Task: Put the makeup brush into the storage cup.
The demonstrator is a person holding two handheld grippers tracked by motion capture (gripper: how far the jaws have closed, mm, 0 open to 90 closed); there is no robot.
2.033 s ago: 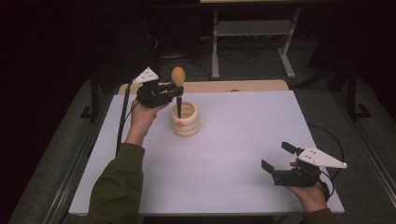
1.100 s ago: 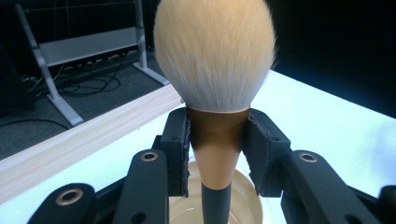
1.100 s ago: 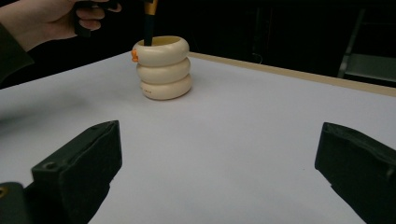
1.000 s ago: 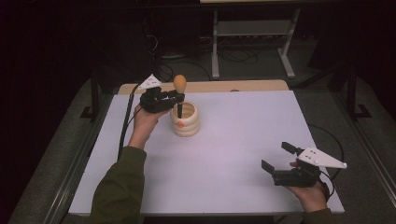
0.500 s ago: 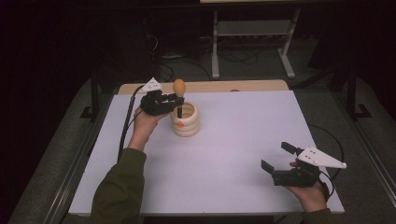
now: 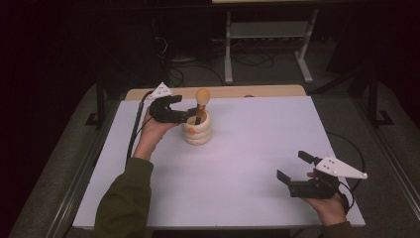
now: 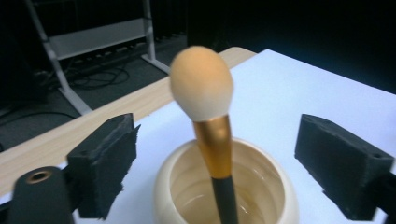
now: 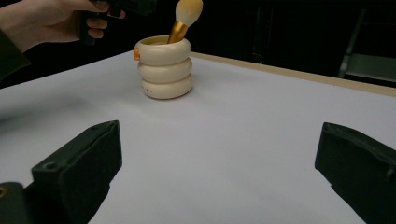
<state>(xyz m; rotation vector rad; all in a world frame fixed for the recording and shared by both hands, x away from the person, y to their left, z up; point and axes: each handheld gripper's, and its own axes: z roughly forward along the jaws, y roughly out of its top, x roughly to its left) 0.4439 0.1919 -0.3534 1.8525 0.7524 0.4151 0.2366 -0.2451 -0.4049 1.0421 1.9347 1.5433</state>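
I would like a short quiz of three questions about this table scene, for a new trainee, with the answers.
1. True or false: the left gripper is clamped on the makeup brush.
2. In what does the brush stand?
A. the cream ringed holder
B. a glass jar
C. a metal tray
3. Which part of the brush points upward?

Key
1. False: its jaws have just been opening and stand apart on either side of the brush handle.
2. A
3. The orange bristle head.

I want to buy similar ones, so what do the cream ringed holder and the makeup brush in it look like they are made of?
Cream ringed holder: probably glazed ceramic, though smooth plastic is possible; soft sheen, thick rounded rings.
Makeup brush: fluffy peach bristles, shiny gold metal-looking ferrule, matte black handle, plastic or painted wood.
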